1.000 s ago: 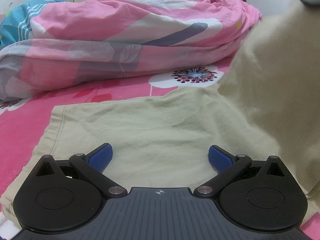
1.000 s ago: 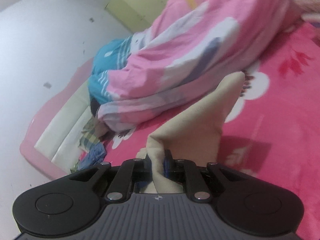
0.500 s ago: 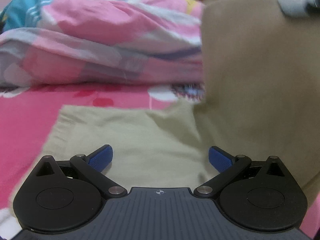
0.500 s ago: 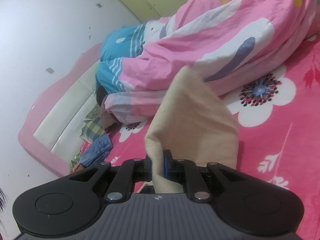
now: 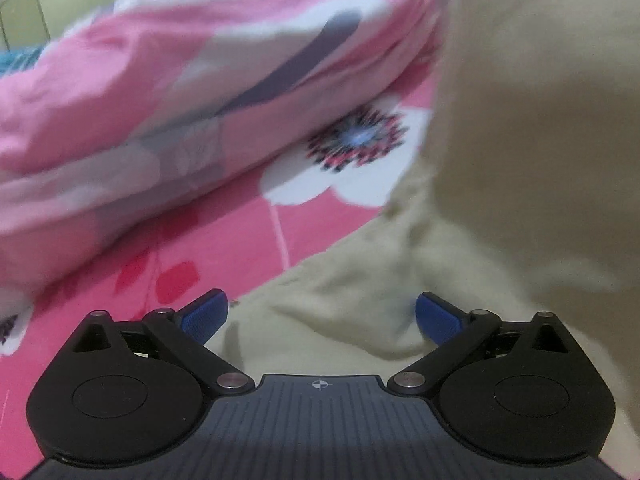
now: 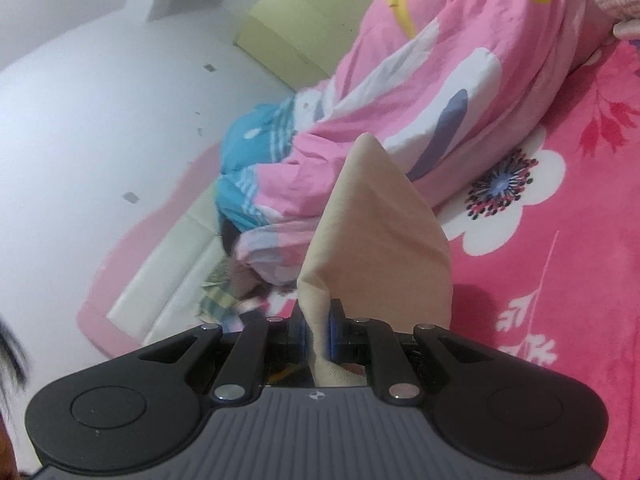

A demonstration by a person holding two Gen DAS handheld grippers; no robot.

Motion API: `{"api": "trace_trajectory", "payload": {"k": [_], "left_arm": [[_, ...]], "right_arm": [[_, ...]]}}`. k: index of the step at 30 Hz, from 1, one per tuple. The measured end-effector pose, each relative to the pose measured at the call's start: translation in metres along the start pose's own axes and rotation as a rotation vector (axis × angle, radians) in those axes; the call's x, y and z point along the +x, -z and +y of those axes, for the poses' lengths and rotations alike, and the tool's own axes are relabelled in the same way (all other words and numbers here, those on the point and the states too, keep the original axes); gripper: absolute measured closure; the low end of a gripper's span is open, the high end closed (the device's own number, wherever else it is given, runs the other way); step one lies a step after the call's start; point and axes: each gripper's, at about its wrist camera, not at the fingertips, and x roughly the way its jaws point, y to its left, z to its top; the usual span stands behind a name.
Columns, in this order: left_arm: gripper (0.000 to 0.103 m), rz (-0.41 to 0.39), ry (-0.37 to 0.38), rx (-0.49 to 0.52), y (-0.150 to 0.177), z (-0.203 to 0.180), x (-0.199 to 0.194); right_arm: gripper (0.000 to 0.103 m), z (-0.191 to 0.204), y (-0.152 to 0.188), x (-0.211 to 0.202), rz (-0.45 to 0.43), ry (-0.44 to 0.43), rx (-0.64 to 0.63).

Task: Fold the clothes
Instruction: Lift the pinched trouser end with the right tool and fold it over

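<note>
Between right gripper [image 6: 318,334] jaws, beige garment [image 6: 380,232].

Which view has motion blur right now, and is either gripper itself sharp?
Left wrist view: heavy motion blur across the pink quilt and beige garment; the left gripper stays sharp. Right wrist view: mostly crisp, with strong fisheye bending at the edges; the right gripper and its pinched cloth are clear.

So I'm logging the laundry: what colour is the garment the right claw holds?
Plain beige garment, no print, clearest in the right wrist view, pinched in the right claw.
</note>
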Motion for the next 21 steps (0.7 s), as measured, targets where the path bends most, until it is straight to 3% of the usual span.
{"api": "trace_trajectory", "payload": {"k": [2, 10, 15, 18, 21], "left_arm": [[0.000, 0.054, 0.052, -0.094, -0.004, 0.014, 0.012], [0.001, 0.082, 0.040, -0.243, -0.016, 0.037, 0.022], [0.000, 0.093, -0.017, -0.230, -0.019, 0.026, 0.036], [0.002, 0.064, -0.012, -0.235, -0.018, 0.029, 0.017], [0.001, 0.015, 0.029, -0.137, -0.011, 0.018, -0.012]], "right_arm": [[0.092, -0.007, 0.004, -0.005, -0.010, -0.033, 0.009], [0.092, -0.044, 0.009, -0.021, -0.066, -0.105, 0.073], [0.092, -0.056, 0.011, -0.021, -0.082, -0.108, 0.096], [0.092, -0.060, 0.011, -0.020, -0.085, -0.118, 0.105], [0.092, -0.064, 0.011, -0.020, -0.088, -0.129, 0.106]]}}
